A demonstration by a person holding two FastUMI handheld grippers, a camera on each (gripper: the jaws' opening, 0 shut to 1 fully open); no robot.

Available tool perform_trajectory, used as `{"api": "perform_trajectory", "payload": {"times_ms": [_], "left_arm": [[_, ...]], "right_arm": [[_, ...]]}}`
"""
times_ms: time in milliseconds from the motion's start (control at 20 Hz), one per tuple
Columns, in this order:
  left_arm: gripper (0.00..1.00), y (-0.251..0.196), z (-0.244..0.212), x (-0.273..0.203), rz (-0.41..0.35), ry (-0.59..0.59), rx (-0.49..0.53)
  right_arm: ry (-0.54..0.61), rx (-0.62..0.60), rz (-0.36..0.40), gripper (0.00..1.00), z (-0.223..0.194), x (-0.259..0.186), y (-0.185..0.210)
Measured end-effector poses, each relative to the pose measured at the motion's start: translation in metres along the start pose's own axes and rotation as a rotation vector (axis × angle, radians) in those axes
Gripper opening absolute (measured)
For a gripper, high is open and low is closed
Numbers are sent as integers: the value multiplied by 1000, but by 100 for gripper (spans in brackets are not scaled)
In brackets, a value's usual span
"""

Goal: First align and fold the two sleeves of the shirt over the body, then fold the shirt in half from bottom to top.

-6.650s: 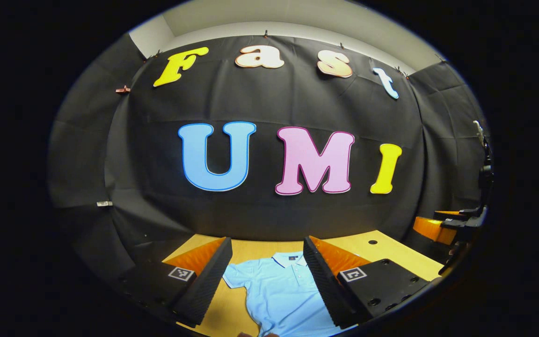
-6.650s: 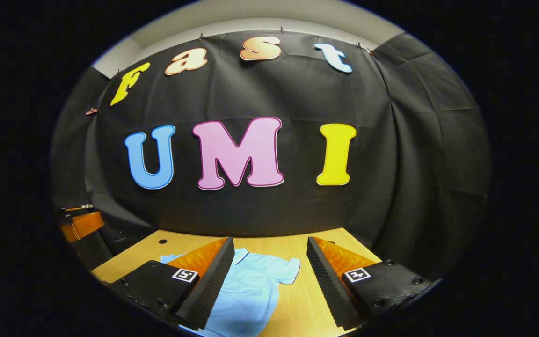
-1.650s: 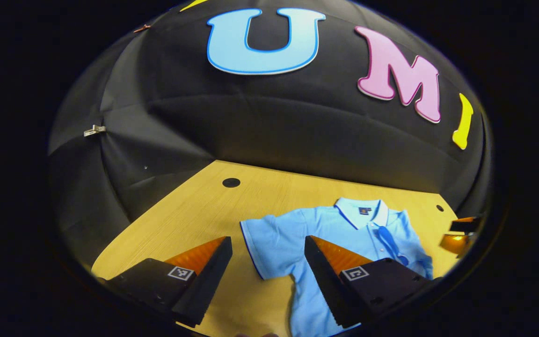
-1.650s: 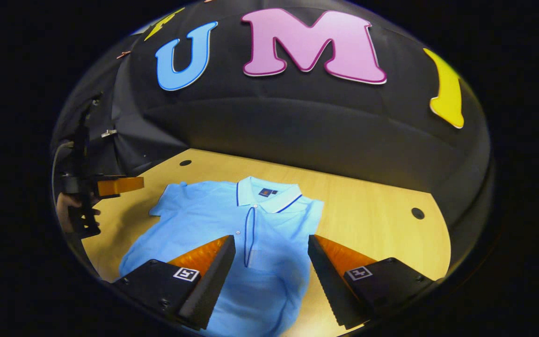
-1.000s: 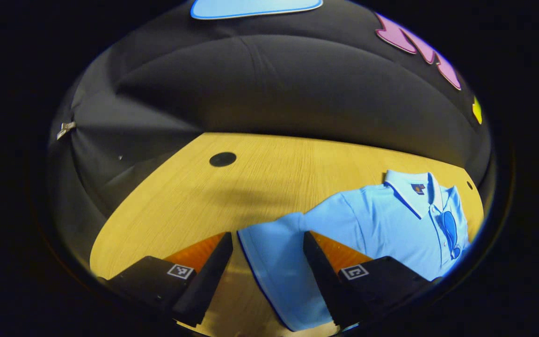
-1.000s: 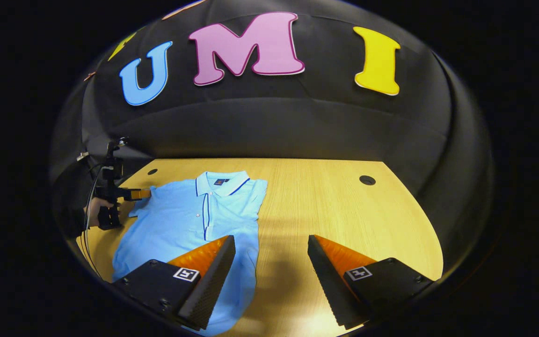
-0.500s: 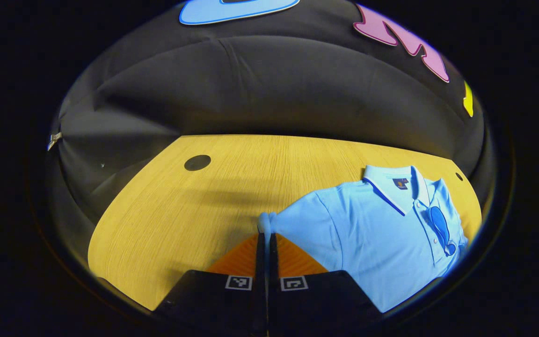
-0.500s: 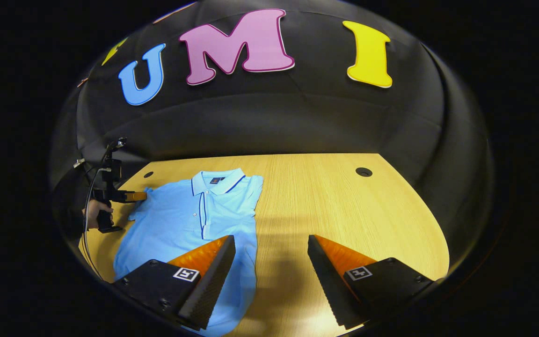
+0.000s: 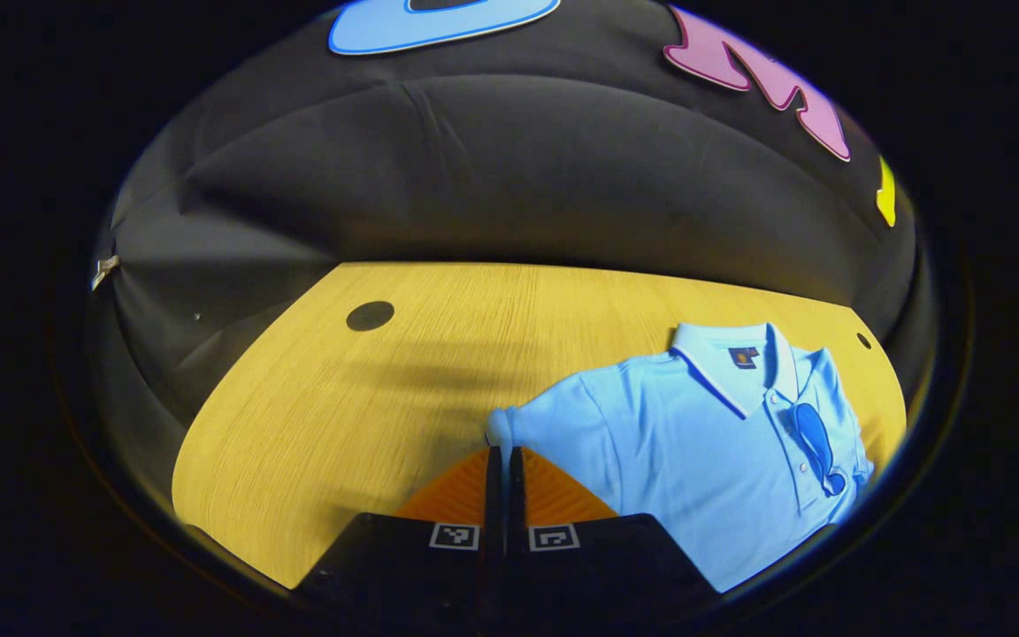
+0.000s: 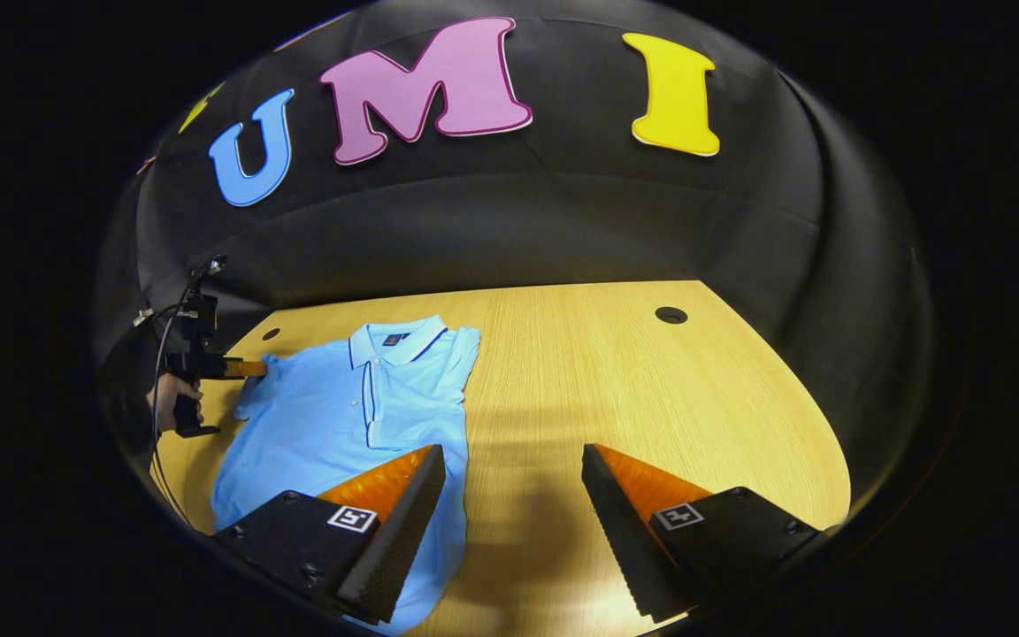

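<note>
A light blue polo shirt (image 9: 704, 442) (image 10: 341, 416) lies face up on the wooden table (image 9: 341, 416), collar toward the back wall. Its right-hand sleeve is folded in over the body. My left gripper (image 9: 502, 456) is shut on the edge of the other sleeve (image 9: 509, 425), lifting it a little; in the right gripper view that gripper (image 10: 253, 367) and the hand (image 10: 169, 398) holding it sit at the shirt's left side. My right gripper (image 10: 514, 469) hangs open above bare table, just right of the shirt's hem.
The table (image 10: 651, 398) has round cable holes (image 9: 370, 316) (image 10: 670, 314) near its back corners. Black cloth walls close the booth behind and on both sides. Bare wood stretches right of the shirt.
My left gripper went from open around the sleeve edge to shut on it, then lifted it slightly. My right gripper drifted off the shirt to the right, staying open.
</note>
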State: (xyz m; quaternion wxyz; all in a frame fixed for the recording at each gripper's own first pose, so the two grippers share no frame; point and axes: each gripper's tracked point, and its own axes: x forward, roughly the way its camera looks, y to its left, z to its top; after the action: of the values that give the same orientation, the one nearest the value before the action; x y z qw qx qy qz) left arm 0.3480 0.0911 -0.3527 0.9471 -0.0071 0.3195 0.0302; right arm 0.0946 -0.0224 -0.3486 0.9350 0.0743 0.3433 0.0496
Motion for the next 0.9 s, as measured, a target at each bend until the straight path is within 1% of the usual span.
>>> {"api": "perform_trajectory", "payload": {"times_ms": [200, 500, 700, 900], "left_arm": [[6, -31, 24, -12, -50, -34, 18], [6, -100, 49, -34, -171, -79, 67], [6, -150, 45, -45, -261, -74, 74], [6, -187, 31, -51, -328, -40, 65]], "right_arm": [[3, -8, 0, 98, 0, -4, -4], [7, 0, -2, 97, 2, -8, -6], [15, -14, 7, 98, 0, -9, -2], [16, -27, 20, 97, 0, -11, 4]]}}
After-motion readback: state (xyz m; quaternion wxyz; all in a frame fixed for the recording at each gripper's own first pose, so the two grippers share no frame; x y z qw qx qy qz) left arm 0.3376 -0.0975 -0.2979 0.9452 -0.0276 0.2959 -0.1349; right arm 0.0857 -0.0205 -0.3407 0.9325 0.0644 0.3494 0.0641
